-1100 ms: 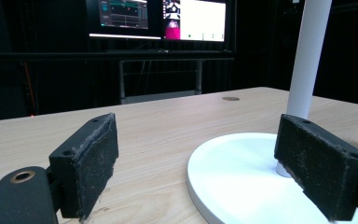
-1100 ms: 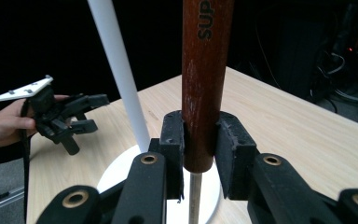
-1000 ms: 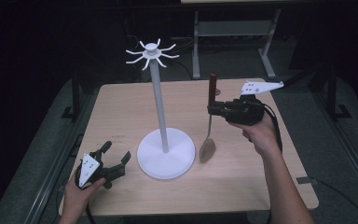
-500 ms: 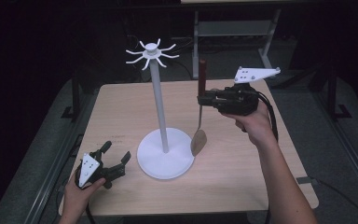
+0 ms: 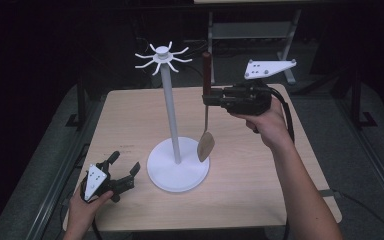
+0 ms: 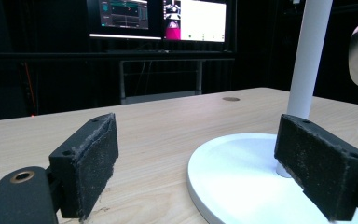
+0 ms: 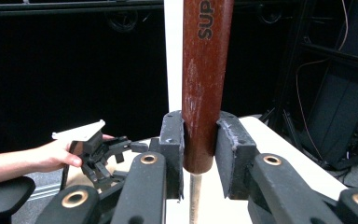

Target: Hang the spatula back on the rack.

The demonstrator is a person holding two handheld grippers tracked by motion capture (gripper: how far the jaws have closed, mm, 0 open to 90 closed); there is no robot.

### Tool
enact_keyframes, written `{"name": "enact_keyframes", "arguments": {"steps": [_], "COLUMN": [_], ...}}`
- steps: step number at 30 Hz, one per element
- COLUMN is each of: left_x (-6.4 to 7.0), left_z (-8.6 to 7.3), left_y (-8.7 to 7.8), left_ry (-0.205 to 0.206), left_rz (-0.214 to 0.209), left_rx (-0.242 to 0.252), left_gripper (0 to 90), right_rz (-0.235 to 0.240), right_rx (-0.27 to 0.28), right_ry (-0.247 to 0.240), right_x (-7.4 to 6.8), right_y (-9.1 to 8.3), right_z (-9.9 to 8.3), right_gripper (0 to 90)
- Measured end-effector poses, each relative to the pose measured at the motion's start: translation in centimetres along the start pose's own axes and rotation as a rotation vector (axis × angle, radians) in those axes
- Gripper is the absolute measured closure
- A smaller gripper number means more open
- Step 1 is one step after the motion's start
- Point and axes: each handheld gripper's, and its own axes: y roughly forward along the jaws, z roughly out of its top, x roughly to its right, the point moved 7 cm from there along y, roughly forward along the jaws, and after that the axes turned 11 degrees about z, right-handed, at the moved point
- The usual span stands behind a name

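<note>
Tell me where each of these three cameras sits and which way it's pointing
High view: above the person's side, facing forward and down on the table; both forearms enter below.
Left gripper view: low on the left gripper, facing the white stand; open jaws show.
Right gripper view: on the right gripper, jaws clamping the spatula.
All share the stand.

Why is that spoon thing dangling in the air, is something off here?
Nothing looks wrong. The right gripper is shut on the spoon's red-brown handle, so it hangs upright beside the white stand. The left gripper rests open near the table edge.
</note>
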Motion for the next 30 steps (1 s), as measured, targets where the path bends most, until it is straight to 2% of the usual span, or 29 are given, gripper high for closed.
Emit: {"name": "enact_keyframes", "arguments": {"steps": [13, 30], "left_x": [0.0, 0.0], "left_z": [0.0, 0.0], "left_y": [0.0, 0.0], "left_ry": [-0.001, 0.001], "left_rz": [0.000, 0.000], "left_rx": [0.000, -0.006], "left_gripper": [13.0, 13.1], "right_rz": [0.029, 0.066], "right_rx": [-0.022, -0.059], "right_ry": [-0.016, -0.007], "right_x": [0.0, 0.4], "right_y": [1.7, 3.8], "right_z": [0.9, 1.4], "right_gripper": [72.9, 72.7]}}
